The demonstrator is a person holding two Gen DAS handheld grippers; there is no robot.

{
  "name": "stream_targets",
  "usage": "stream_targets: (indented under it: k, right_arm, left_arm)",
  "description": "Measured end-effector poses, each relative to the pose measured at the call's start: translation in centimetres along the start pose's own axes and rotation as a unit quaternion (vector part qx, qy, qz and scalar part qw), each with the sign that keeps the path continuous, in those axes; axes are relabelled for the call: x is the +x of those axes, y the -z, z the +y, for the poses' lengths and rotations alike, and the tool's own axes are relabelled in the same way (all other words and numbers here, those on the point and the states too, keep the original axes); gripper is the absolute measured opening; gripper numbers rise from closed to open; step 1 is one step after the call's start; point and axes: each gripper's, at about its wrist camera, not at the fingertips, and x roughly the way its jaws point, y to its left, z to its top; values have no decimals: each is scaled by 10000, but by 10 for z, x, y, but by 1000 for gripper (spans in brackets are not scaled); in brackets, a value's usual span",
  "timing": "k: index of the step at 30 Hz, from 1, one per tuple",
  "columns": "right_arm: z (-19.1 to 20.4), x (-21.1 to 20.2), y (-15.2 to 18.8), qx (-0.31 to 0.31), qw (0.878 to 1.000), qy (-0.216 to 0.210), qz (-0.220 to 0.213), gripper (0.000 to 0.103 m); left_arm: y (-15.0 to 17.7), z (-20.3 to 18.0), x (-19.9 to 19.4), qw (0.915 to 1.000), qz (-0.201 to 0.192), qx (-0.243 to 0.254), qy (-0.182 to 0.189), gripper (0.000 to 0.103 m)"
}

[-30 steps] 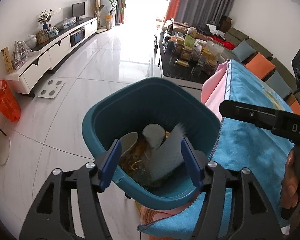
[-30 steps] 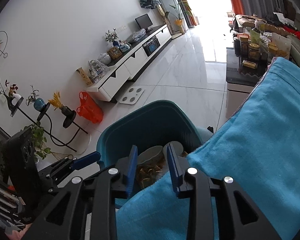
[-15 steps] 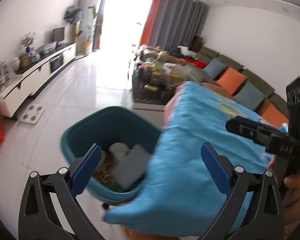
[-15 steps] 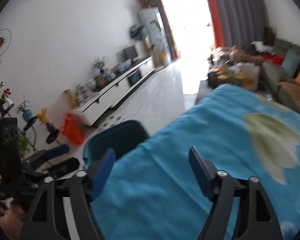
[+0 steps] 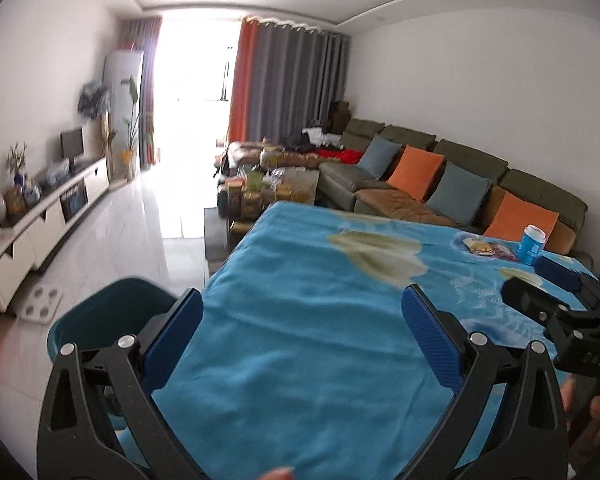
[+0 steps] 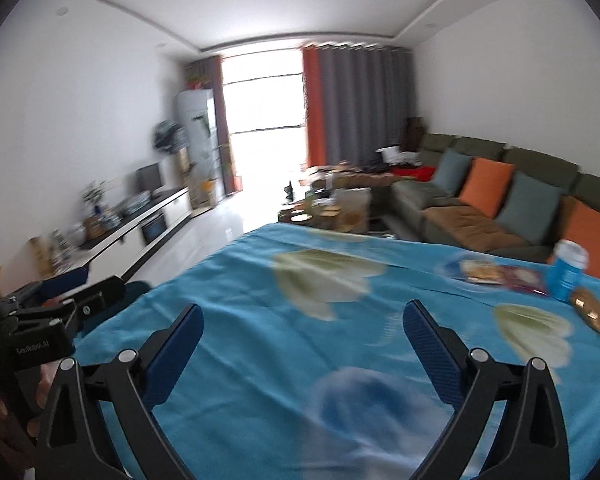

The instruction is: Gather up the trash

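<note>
Both the left gripper point(image 5: 302, 334) and right gripper point(image 6: 303, 350) hover spread wide and empty above the blue flowered tablecloth point(image 5: 324, 320), where flat snack wrappers point(image 6: 500, 274) lie lengthwise across its far right corner beside an upright blue lidded cup point(image 6: 566, 270), with the teal plastic bin point(image 5: 100, 320) off the left edge.

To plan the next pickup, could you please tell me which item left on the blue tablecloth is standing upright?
The blue plastic cup with a white rim, at the far right; the flat snack wrappers beside it and the golden-brown wrapper nearer lie flat.
</note>
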Motion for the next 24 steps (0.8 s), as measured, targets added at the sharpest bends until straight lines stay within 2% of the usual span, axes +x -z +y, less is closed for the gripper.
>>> stream_targets:
  k: [8, 19, 24]
  right_arm:
    - [-42, -29, 12, 342, 9965, 697, -323, 96]
    - [-55, -59, 20, 403, 9899, 1191, -653, 96]
    - [-56, -63, 21, 435, 9880, 1287, -735, 96]
  left_arm:
    - [-3, -45, 5, 9990, -303, 280, 179, 98]
    - [0, -82, 0, 9958, -588, 584, 393, 98]
    - [3, -93, 1, 9949, -638, 662, 419, 98]
